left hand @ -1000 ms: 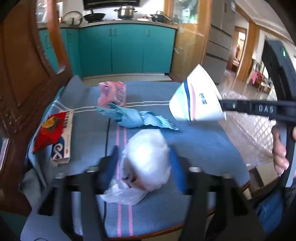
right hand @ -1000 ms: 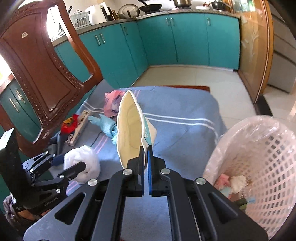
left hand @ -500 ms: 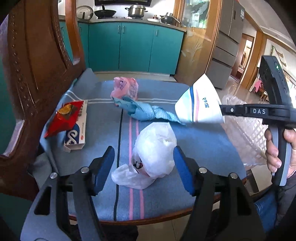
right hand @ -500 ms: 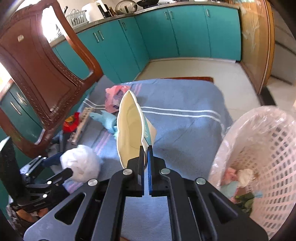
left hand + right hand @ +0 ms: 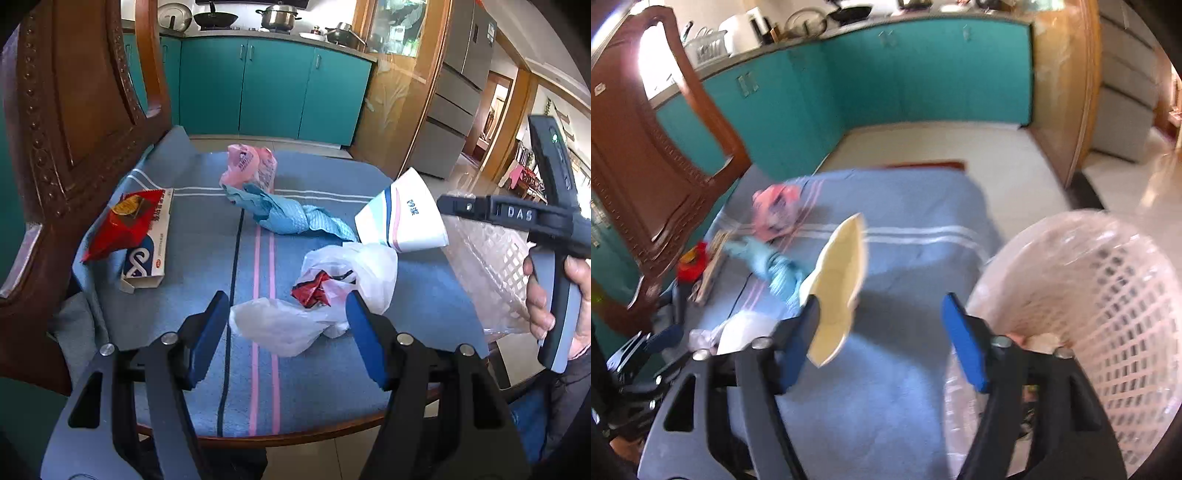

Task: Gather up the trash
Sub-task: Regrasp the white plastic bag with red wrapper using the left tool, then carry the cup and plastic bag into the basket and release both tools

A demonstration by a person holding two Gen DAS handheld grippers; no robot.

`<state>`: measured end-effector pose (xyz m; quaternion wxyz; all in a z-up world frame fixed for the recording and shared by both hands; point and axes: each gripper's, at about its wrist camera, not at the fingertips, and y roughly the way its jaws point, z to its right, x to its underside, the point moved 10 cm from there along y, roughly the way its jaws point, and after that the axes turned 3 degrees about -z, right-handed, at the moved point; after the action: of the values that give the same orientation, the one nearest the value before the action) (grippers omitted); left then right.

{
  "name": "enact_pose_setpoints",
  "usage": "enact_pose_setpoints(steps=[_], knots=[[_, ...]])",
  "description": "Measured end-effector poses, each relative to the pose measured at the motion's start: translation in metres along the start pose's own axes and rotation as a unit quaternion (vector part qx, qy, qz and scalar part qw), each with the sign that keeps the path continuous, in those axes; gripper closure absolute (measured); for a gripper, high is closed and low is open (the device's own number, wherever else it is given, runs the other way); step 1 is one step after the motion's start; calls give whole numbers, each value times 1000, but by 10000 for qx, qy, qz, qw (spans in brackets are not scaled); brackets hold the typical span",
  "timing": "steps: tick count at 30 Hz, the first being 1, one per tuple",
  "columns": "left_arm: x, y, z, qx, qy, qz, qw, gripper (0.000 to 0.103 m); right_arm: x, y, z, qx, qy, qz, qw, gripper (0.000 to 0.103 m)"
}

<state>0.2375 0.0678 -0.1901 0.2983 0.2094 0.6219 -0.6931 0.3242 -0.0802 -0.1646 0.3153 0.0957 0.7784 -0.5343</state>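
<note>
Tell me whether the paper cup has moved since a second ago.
Yes. In the right wrist view the paper cup has tipped rightward toward the basket, and the right gripper has opened.

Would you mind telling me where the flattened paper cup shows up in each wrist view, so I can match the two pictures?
Left wrist: the paper cup sits right of centre, its white striped outside showing, at the tip of the right gripper seen from the side.
Right wrist: it is left of centre, cream inside showing, blurred, beside the left finger of the open jaws.
Shared landmark: the light blue cloth, just left of the cup in both.
</note>
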Motion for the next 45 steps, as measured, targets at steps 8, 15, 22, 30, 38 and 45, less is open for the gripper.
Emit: enact_pose_setpoints(steps=[8,15,22,30,38,45], knots=[[5,8,6,53,51,-132,9999,36,1,9,-14,-240,-134,-103,9996,32],[-3,21,10,157,-43,-186,9997,34,-9,1,-33,-768,8,129,9970,22],[-6,29,37,293,291,-199,9989,31,-4,26,-39,-501,-91,-128,9986,19],[-9,29,50,434,415,-184,9980,21,0,43,-35,-837,236,-441,9952,74],[-7,56,54,589,144,-535,9967,24,-3,18,-25,-615,57,-143,9980,74],[-9,56,55,144,366,-493,9980,57,0,10,-26,-540,-155,-63,9984,75]])
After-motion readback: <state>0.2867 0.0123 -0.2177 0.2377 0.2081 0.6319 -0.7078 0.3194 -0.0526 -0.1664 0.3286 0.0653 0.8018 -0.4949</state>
